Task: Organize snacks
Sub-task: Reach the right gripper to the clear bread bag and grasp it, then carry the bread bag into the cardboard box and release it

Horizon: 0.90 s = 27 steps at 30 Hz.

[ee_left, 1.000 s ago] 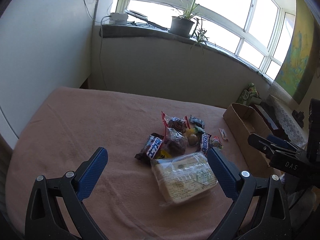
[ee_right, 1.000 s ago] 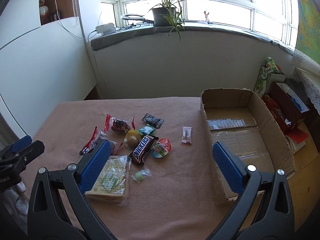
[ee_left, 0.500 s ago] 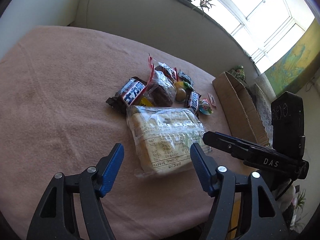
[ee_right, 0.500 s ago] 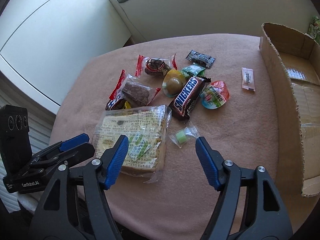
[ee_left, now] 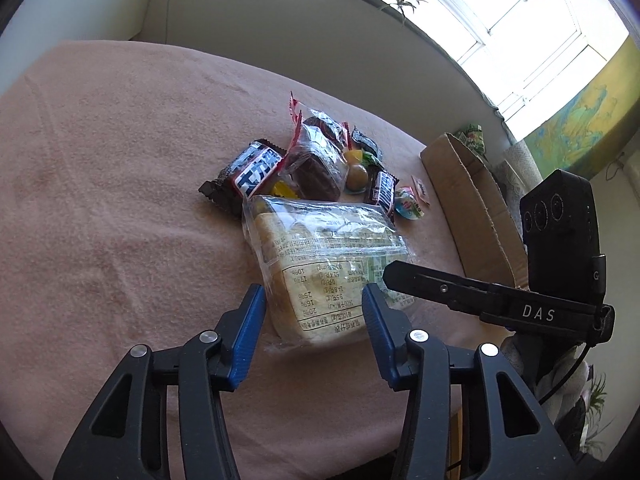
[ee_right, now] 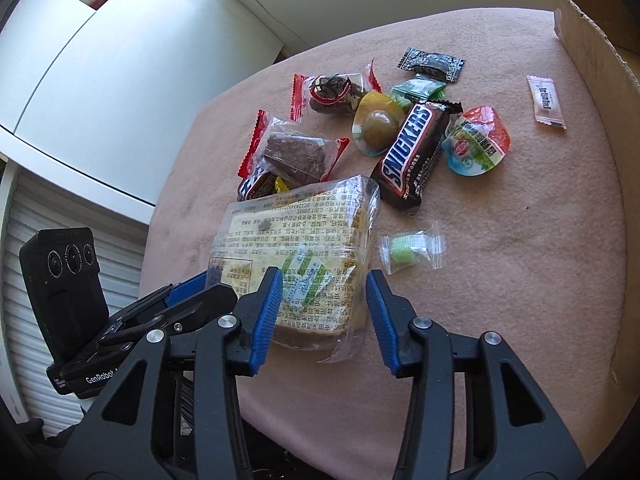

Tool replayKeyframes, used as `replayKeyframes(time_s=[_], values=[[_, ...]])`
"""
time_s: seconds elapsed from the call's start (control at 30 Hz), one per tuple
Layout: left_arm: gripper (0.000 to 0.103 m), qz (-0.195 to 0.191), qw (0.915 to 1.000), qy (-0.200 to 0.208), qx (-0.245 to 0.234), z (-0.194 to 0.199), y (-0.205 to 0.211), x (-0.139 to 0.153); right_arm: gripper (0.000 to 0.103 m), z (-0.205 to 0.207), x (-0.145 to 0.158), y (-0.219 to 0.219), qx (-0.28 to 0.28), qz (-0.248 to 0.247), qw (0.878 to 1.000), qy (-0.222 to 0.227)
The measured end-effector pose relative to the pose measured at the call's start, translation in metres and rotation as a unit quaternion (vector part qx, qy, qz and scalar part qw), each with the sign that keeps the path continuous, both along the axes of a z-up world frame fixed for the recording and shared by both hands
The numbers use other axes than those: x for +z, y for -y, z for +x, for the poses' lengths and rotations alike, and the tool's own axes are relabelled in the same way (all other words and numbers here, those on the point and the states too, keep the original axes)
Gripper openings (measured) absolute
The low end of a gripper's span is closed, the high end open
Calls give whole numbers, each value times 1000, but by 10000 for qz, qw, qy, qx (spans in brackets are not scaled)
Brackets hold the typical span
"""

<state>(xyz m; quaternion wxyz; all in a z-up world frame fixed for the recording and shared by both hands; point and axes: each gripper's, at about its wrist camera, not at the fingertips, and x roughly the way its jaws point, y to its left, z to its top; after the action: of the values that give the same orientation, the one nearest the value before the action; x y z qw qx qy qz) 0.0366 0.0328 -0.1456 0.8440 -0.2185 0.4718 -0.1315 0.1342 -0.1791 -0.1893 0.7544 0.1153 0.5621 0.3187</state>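
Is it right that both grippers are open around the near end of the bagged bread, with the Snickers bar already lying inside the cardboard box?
Not quite. The Snickers bar is not in the cardboard box; the right wrist view shows it on the pink cloth, in the snack pile just beyond the bagged bread. The rest holds: the left gripper and right gripper both have open jaws at the bread's near end.

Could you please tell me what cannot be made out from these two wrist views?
- Cardboard box: inside unseen; cut by the right-wrist edge, only its wall shows in the left-wrist view.
- Dark snack bar: right-wrist view, mostly hidden under the brownie packet.
- Bread pack: whether the blue pads touch it is unclear.
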Motion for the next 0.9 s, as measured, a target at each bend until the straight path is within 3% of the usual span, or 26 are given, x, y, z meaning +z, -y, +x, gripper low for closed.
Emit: replayKeyframes(time_s=[0.3, 0.5, 0.9], values=[[46, 182, 9996, 206, -92, 0, 12, 9, 44, -8, 6, -7, 59, -81, 9998, 176], [46, 338, 9975, 572, -246, 5, 32, 33, 44, -13, 30, 7, -86, -29, 9989, 471], [46, 333, 9883, 1129, -966, 33, 106, 64, 44, -14, 77, 85, -734, -107, 9921, 1011]])
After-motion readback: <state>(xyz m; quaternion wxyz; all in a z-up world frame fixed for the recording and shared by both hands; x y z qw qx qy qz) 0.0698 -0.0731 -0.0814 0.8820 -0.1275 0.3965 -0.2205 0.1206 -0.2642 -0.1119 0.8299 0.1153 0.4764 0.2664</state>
